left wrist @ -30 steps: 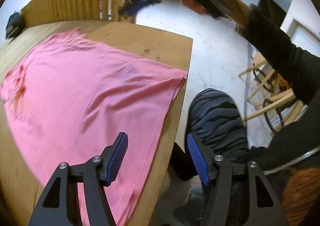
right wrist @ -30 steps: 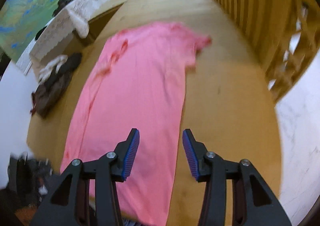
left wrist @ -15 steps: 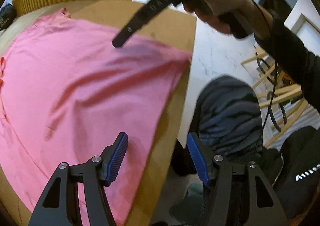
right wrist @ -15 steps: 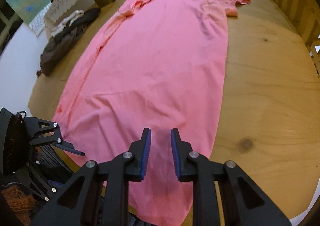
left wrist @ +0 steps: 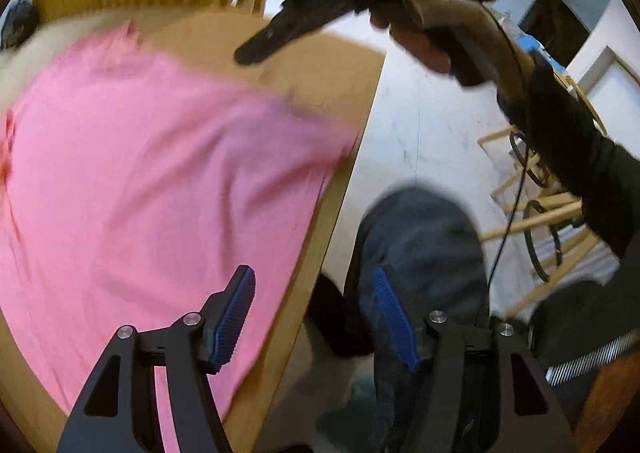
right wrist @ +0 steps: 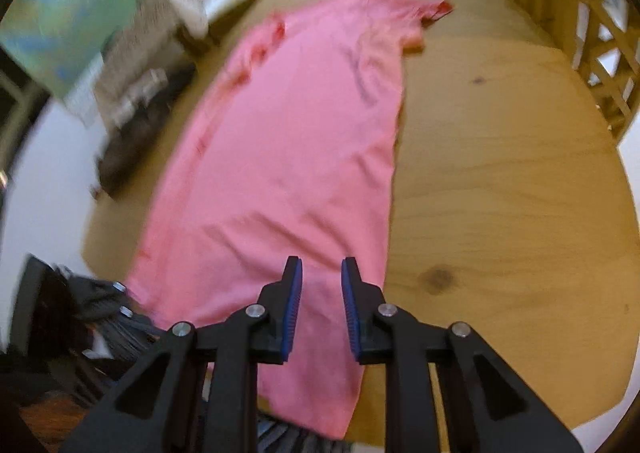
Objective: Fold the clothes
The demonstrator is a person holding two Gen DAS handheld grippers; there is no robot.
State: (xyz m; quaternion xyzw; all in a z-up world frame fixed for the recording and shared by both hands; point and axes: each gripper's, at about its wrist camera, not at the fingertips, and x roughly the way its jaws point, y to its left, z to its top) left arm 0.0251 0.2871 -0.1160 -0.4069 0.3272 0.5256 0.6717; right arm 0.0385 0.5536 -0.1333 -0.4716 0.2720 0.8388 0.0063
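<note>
- Blur smears both views; the shirt [right wrist: 296,141] hem runs past the table [right wrist: 500,193] edge, cut off behind the right gripper [right wrist: 320,305].
- Shirt: pink, soft, lightly creased, flat on pale wood.
- Left gripper [left wrist: 316,317] fingers spread wide, empty; right gripper's fingers narrowly parted, holding nothing.

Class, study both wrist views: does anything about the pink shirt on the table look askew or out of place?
Slightly. The pink shirt lies flat, but its hem overhangs the wooden table edge nearest the person. Nothing looks damaged or spilled.

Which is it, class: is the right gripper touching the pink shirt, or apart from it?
Apart. In the left wrist view the right gripper hangs in the air above the pink shirt, its tip over bare table.
</note>
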